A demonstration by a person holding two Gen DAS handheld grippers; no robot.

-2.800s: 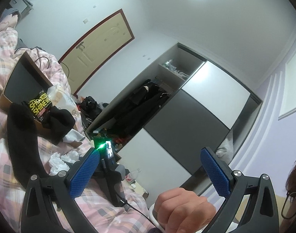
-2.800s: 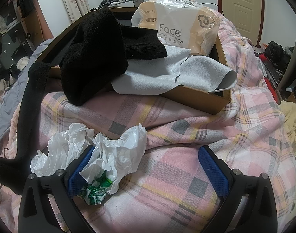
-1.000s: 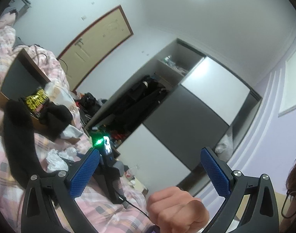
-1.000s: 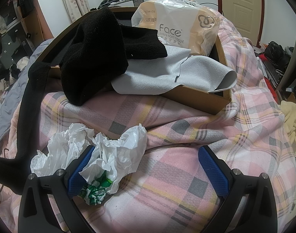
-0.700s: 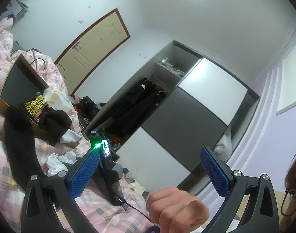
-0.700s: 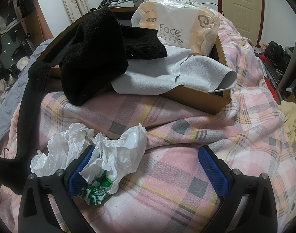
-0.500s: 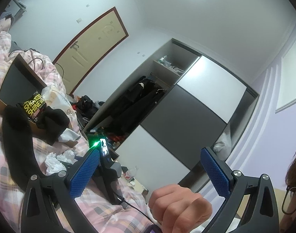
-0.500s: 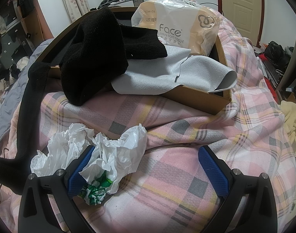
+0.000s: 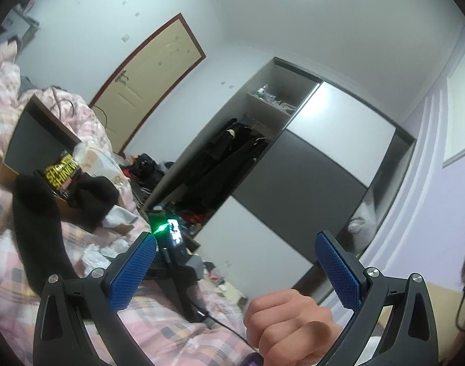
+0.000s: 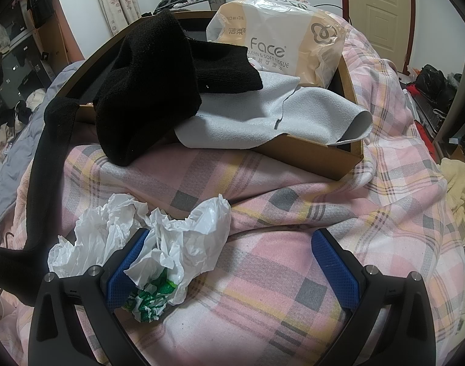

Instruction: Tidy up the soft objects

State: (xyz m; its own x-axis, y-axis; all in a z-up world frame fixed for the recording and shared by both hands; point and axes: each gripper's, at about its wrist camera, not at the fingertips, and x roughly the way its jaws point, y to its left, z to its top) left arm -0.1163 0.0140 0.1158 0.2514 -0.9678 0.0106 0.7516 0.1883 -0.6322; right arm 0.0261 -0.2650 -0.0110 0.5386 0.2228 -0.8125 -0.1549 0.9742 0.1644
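A brown cardboard box (image 10: 324, 155) sits on the pink plaid blanket (image 10: 293, 244). A black knit garment (image 10: 153, 70), a grey cloth (image 10: 263, 113) and a tissue pack (image 10: 281, 36) lie in and over it. A long black sock (image 10: 46, 164) trails down the left. A crumpled white plastic bag (image 10: 171, 244) lies against my right gripper's left finger. My right gripper (image 10: 229, 262) rests open on the blanket. My left gripper (image 9: 235, 262) is open and empty, raised and tilted toward the wardrobe. The box (image 9: 34, 140) and sock (image 9: 40, 231) show at its left.
A phone on a stand (image 9: 174, 238) with a green light stands on the bed. A fist (image 9: 287, 326) is between the left gripper's fingers. An open wardrobe (image 9: 247, 152) and a door (image 9: 147, 73) are behind. Clutter lies on the floor at right (image 10: 436, 91).
The left gripper's view has wobbled slightly, tilting a little; the fist beneath it shifted. The right gripper and the items before it have not moved.
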